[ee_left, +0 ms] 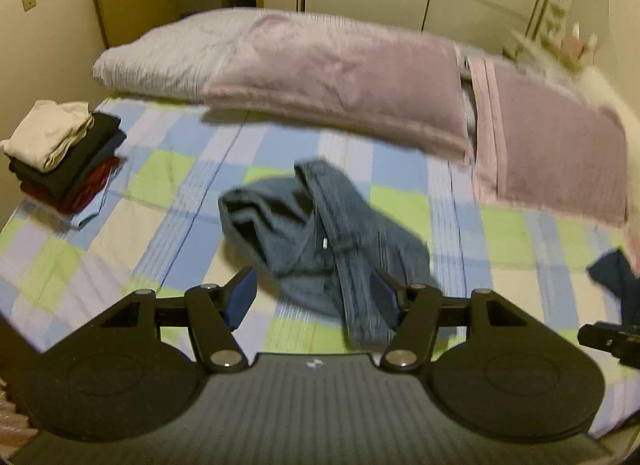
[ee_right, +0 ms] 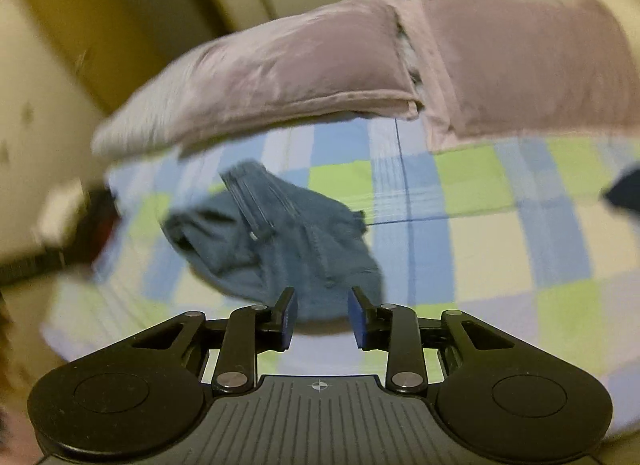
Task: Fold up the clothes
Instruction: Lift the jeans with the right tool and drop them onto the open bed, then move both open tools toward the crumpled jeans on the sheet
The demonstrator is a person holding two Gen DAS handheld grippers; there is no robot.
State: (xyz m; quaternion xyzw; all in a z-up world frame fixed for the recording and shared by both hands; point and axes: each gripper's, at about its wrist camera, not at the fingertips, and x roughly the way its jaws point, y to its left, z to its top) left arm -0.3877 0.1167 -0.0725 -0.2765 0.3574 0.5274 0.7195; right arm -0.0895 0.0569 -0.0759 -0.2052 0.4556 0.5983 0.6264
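A crumpled pair of blue jeans (ee_left: pixel 320 233) lies in a heap on the checked bedspread (ee_left: pixel 160 185). My left gripper (ee_left: pixel 314 297) is open and empty, just above the near edge of the jeans, with a strip of denim running down between its fingers. The jeans also show in the right wrist view (ee_right: pixel 280 241), blurred. My right gripper (ee_right: pixel 322 319) is open and empty, hovering at the near edge of the heap. Its tip shows in the left wrist view at the right edge (ee_left: pixel 608 339).
A stack of folded clothes (ee_left: pixel 64 153), cream on black on red, sits at the bed's left edge by the wall. Pink pillows (ee_left: pixel 340 77) lie across the head of the bed. A dark blue garment (ee_left: pixel 616 277) lies at the right edge. A wardrobe stands behind.
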